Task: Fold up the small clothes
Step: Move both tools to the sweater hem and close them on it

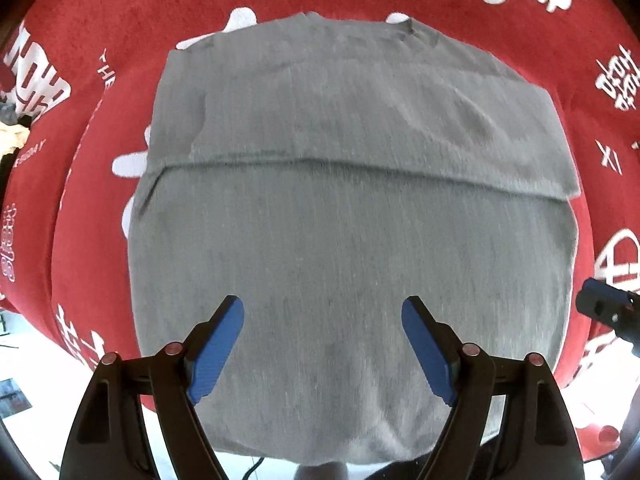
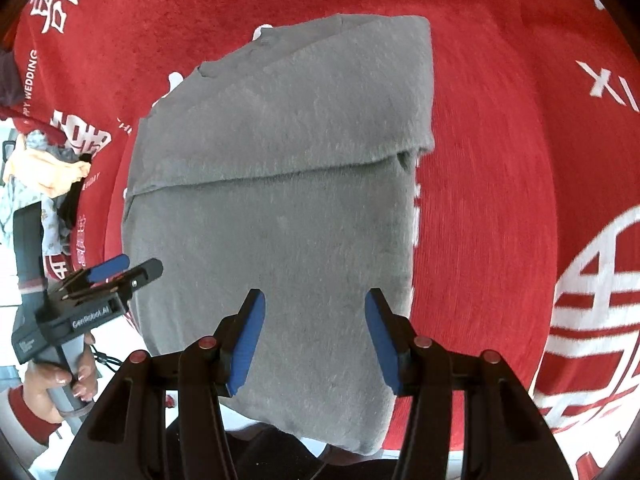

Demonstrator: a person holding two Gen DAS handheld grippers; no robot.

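A grey garment (image 1: 340, 208) lies flat on a red cloth-covered table (image 1: 120, 20), its far part folded over toward me with a fold edge across the middle. It also shows in the right wrist view (image 2: 280, 208). My left gripper (image 1: 322, 308) is open and empty, hovering above the garment's near half. My right gripper (image 2: 316, 300) is open and empty above the garment's near right part. The left gripper also shows from the side in the right wrist view (image 2: 132, 266), at the garment's left edge, held by a hand.
The red cloth (image 2: 500, 120) carries white printed characters. A pile of other small clothes (image 2: 48, 176) lies at the table's far left edge. The table's near edge runs under both grippers, with white floor below.
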